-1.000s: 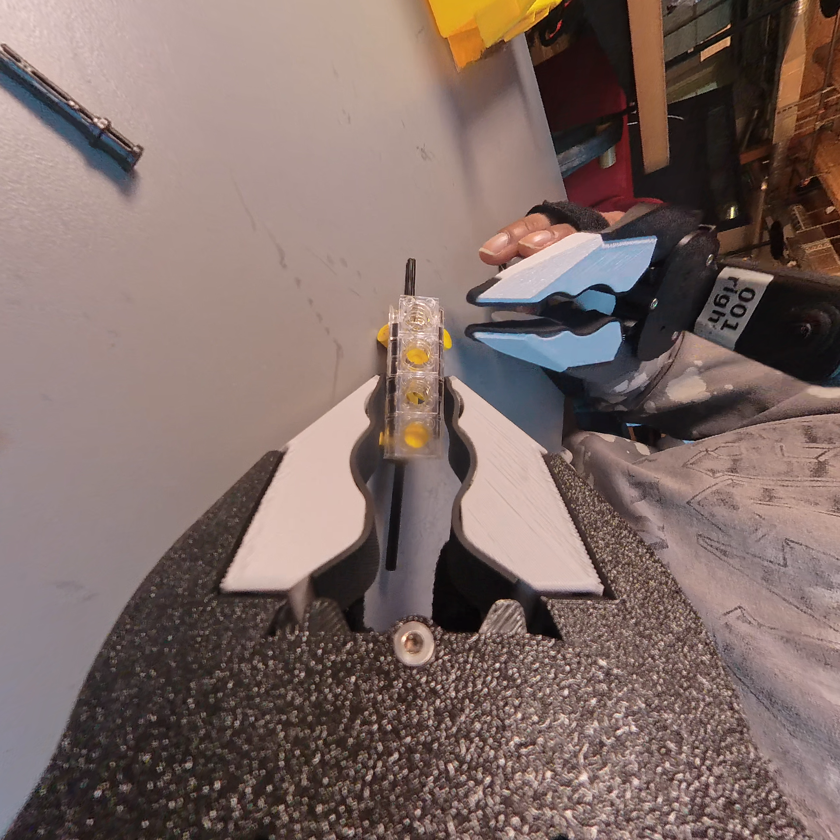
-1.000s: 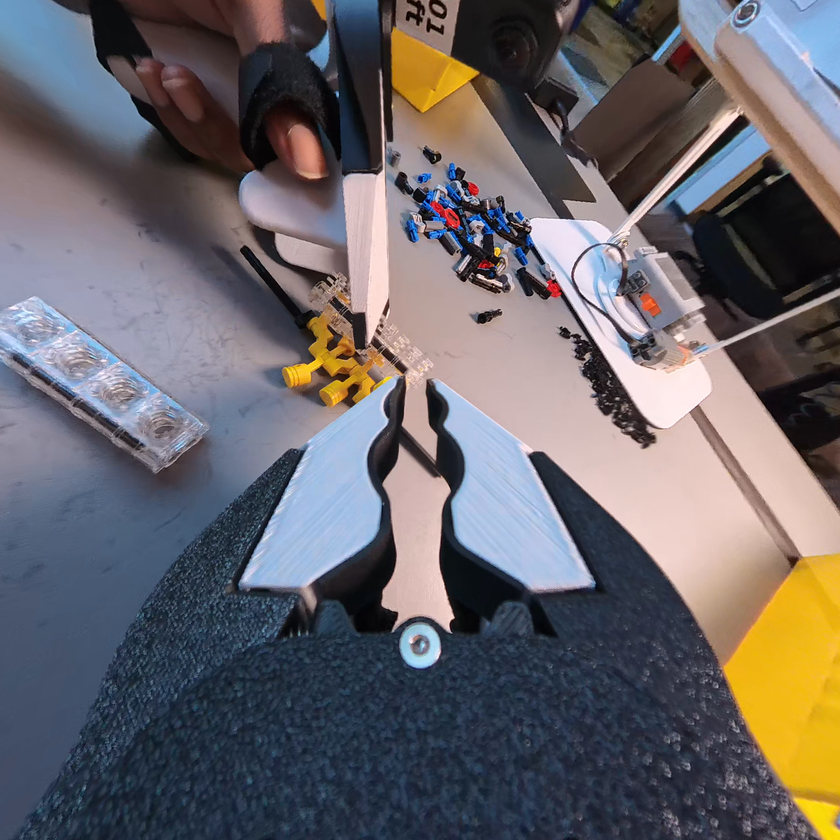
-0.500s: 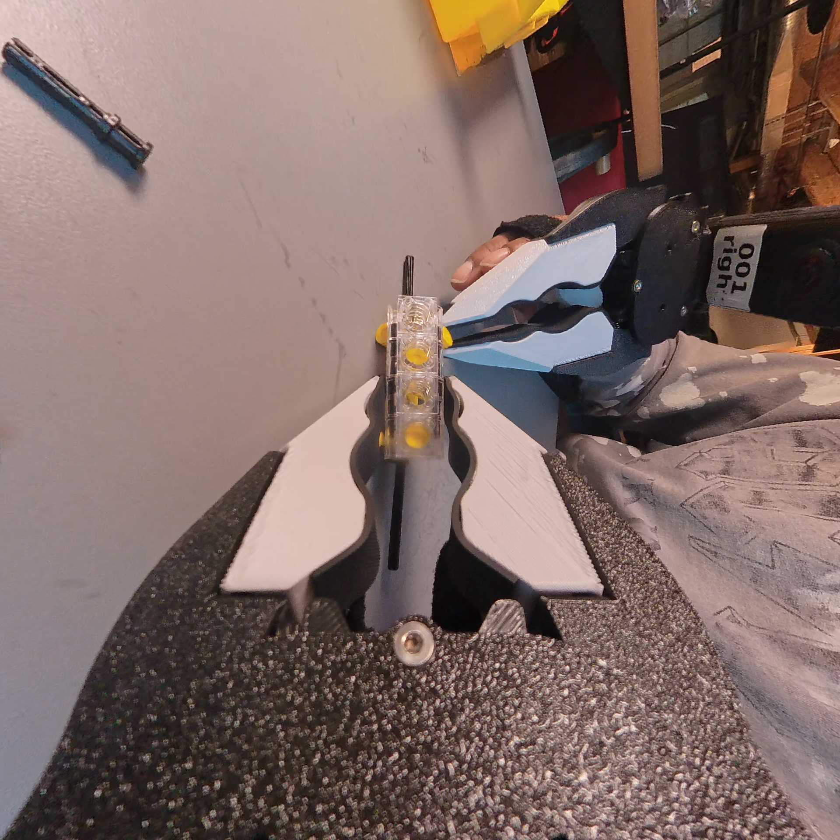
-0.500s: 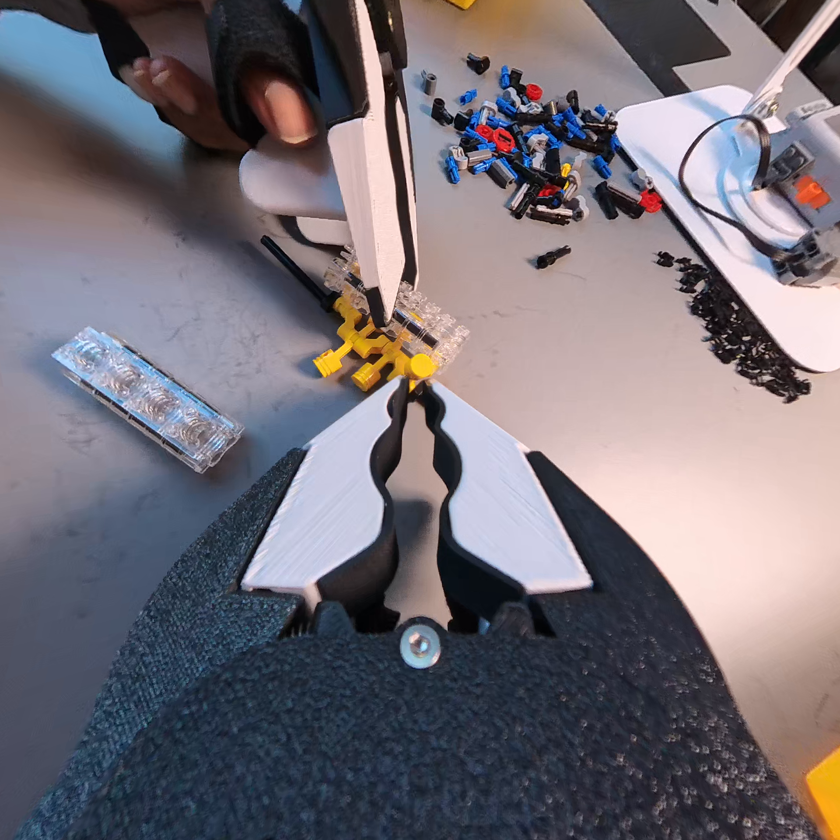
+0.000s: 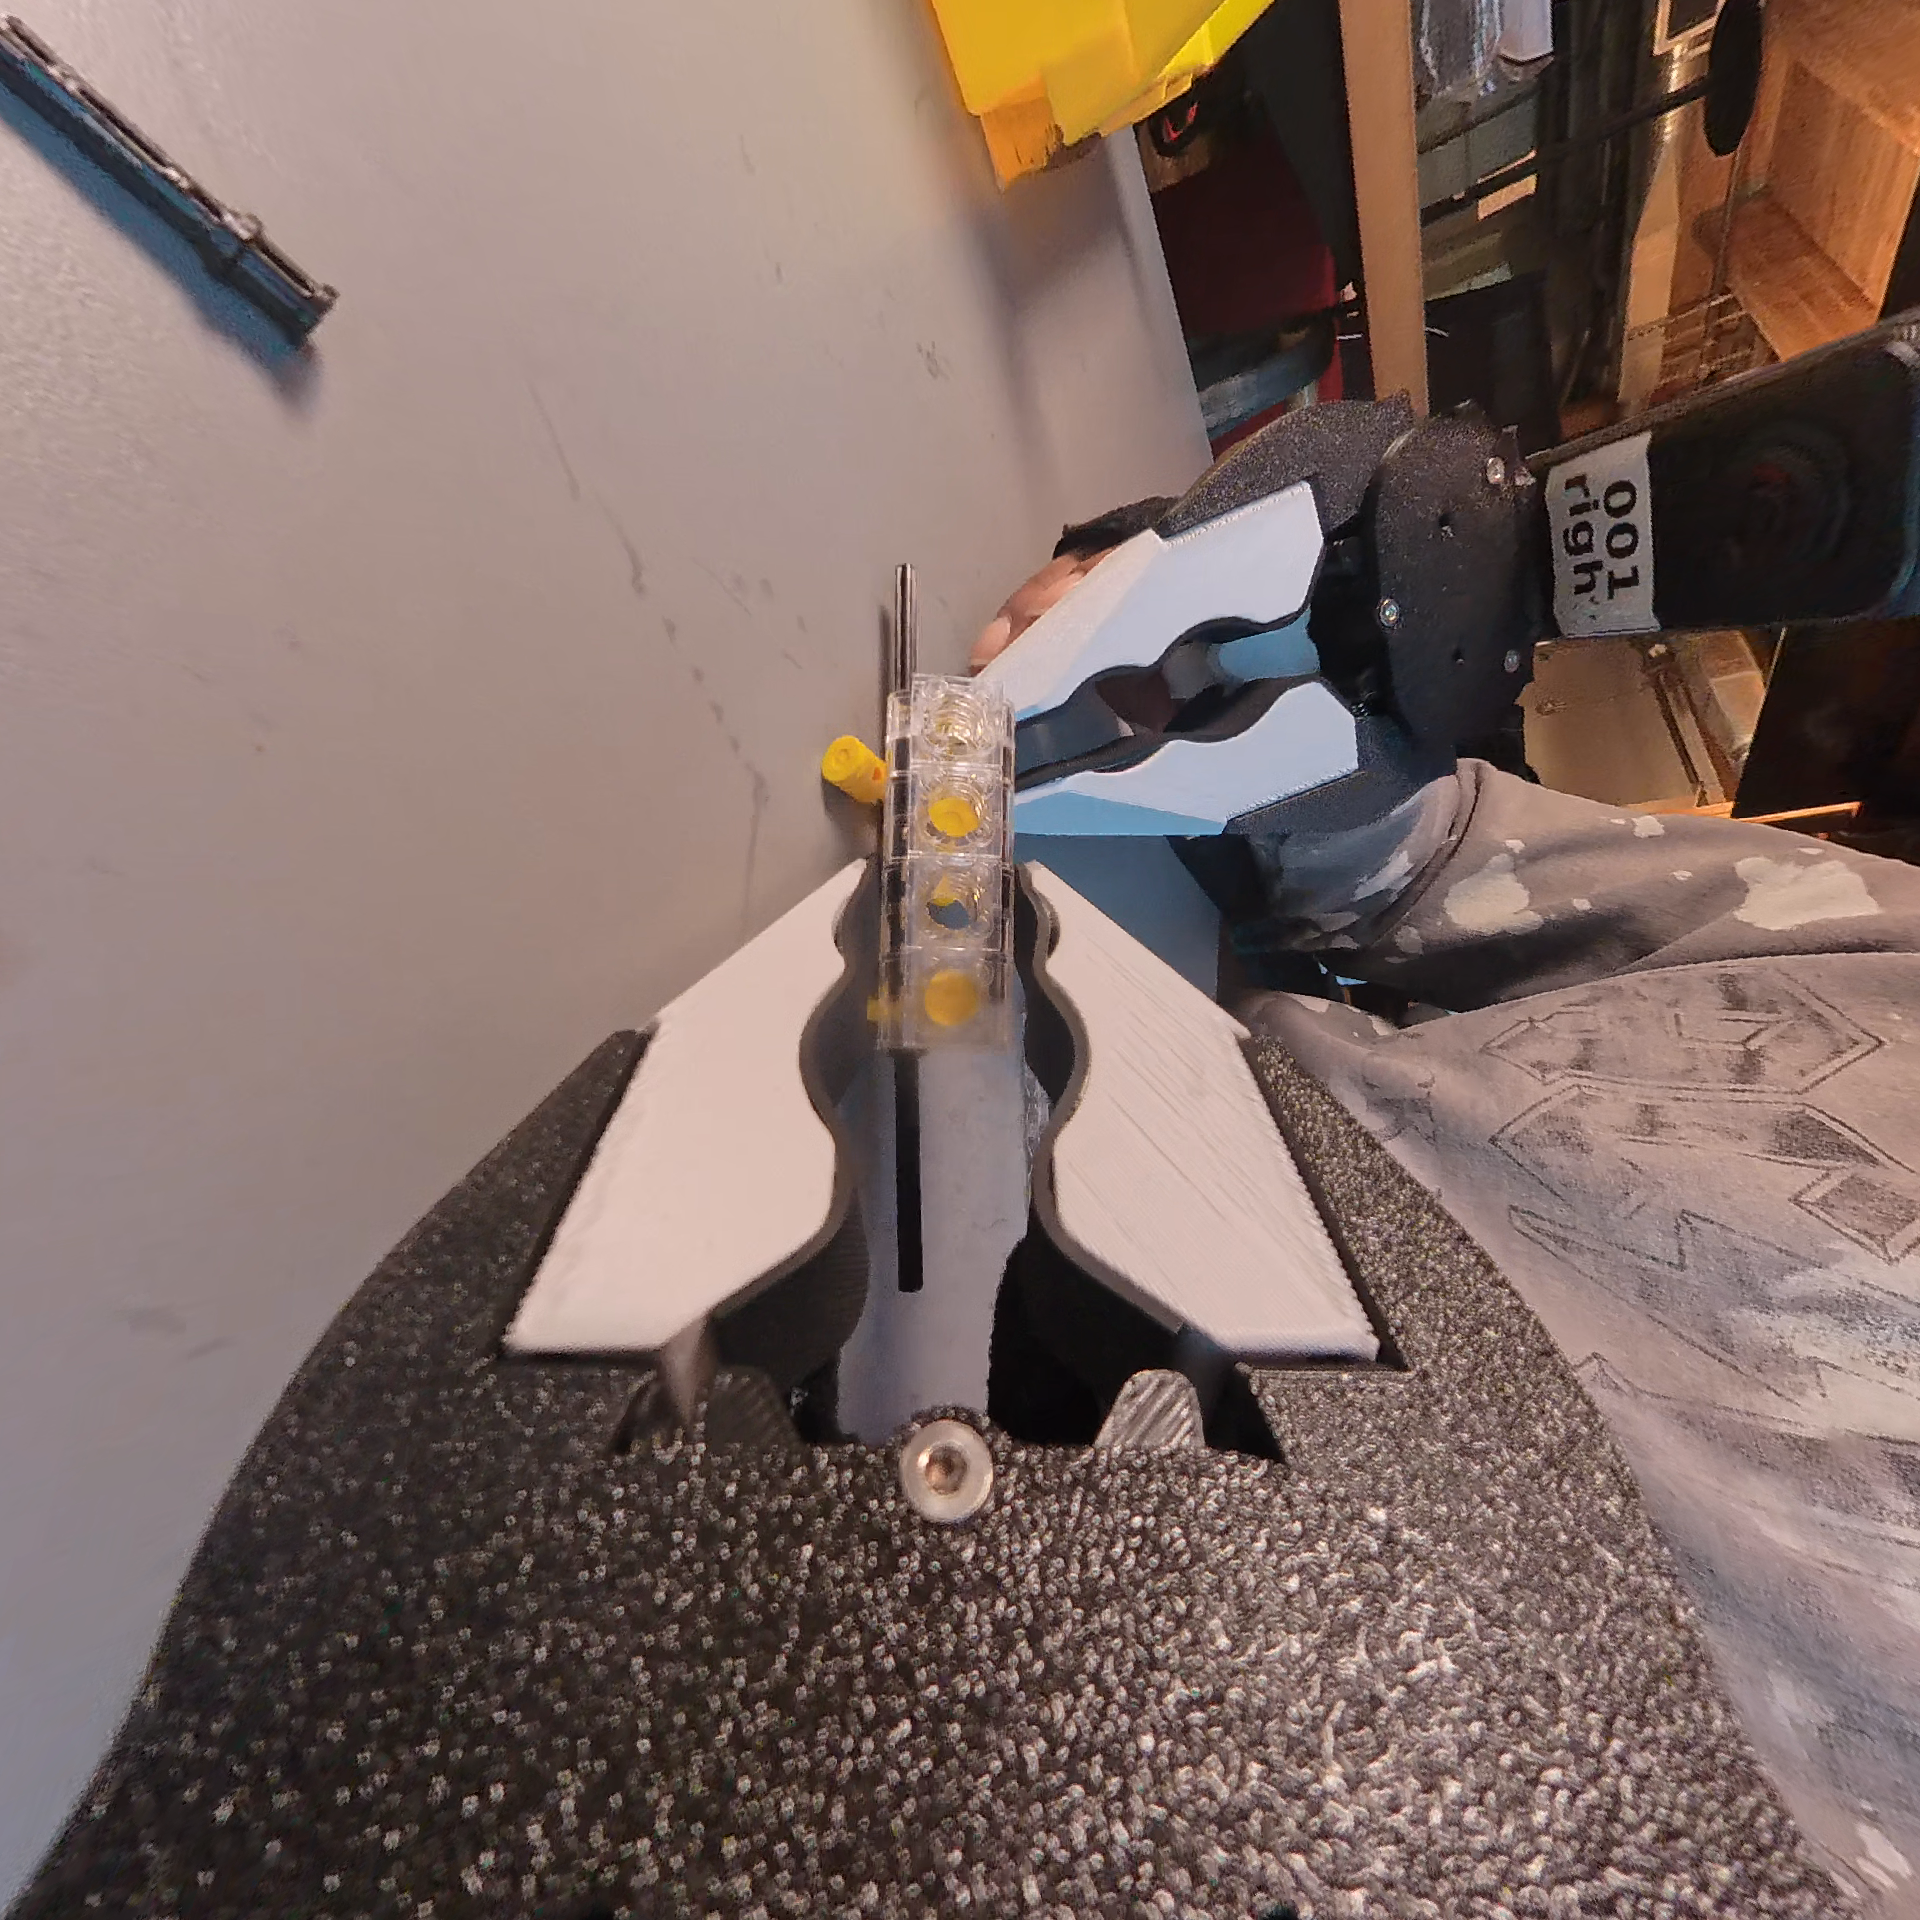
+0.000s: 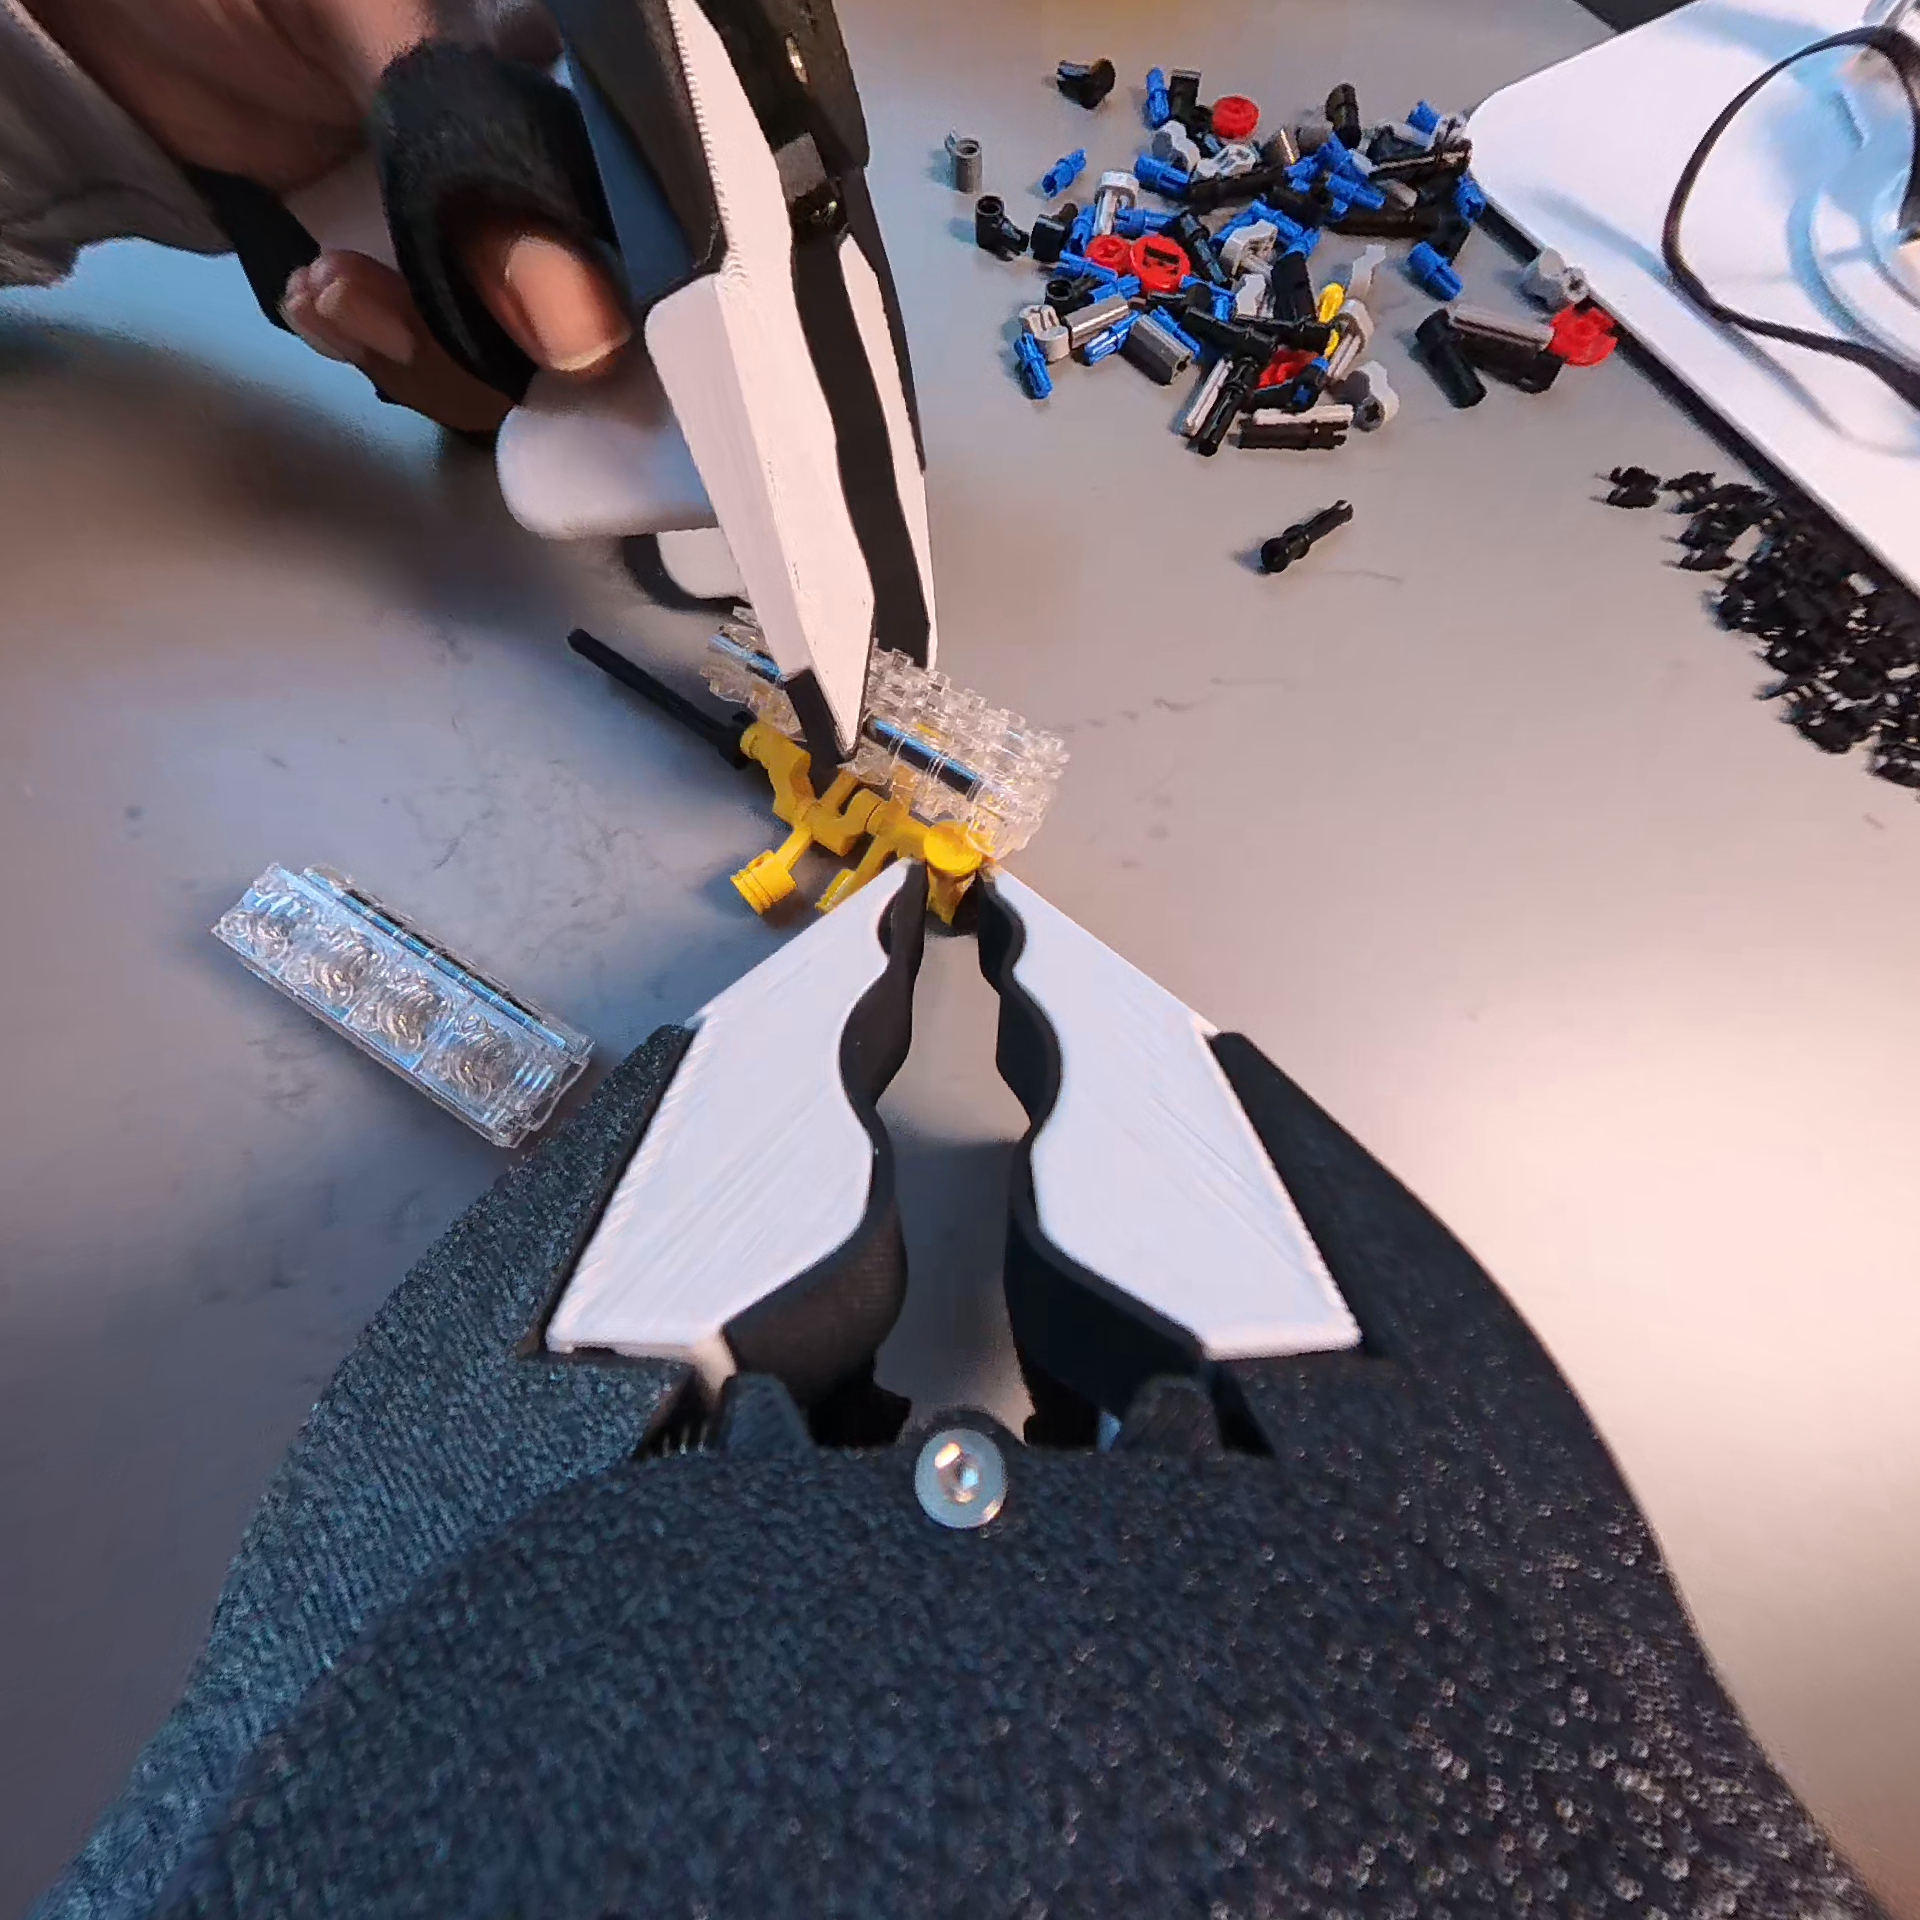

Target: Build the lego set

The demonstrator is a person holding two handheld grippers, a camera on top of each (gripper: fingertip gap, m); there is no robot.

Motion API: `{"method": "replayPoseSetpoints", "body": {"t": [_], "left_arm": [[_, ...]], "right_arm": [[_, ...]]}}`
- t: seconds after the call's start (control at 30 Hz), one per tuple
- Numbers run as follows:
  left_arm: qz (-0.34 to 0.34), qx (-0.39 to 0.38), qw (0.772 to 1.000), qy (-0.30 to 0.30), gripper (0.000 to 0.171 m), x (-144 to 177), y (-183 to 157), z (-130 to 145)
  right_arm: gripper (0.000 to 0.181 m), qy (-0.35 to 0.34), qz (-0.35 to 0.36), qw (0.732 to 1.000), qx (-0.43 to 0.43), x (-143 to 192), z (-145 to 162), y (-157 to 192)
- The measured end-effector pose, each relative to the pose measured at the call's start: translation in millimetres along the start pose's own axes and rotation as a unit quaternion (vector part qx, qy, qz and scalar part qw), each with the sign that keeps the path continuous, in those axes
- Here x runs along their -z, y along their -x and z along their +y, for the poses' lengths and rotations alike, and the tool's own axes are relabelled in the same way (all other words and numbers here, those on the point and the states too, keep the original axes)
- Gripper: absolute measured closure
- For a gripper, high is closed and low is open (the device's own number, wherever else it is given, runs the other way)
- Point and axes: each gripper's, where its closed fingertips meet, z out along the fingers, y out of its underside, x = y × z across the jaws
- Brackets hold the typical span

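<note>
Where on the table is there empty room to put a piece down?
Bare table lies right of the clear block, below the parts pile. More lies left, above the spare clear brick. Crowded: the pile, the black bits, and around both grippers.

The table [image 6: 1455, 935] is smooth grey with a dull sheen and fine scratches. The block [image 5: 945, 862] is clear glossy plastic holding shiny yellow plastic pins [image 6: 764, 883]. The gripper fingers [image 6: 1143, 1143] are matt white ribbed plastic with black rubbery lining; the gripper body [image 6: 935, 1714] is coarse grainy black.
</note>
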Motion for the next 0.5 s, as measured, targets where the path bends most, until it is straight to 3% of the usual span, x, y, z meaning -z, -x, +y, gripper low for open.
{"method": "replayPoseSetpoints", "body": {"t": [0.23, 0.5], "left_arm": [[-0.008, -0.014, 1.000, 0.000, 0.147, -0.2, -0.5, 2.0], [-0.056, -0.065, 0.996, 0.006, 0.147, -2.4, 0.4, 5.1]], "right_arm": [[0.172, 0.001, -0.013, 0.999, -0.031, -2.5, -1.9, -1.5], [0.172, 0.001, 0.002, 1.000, -0.006, -2.9, -1.4, -0.8]]}}
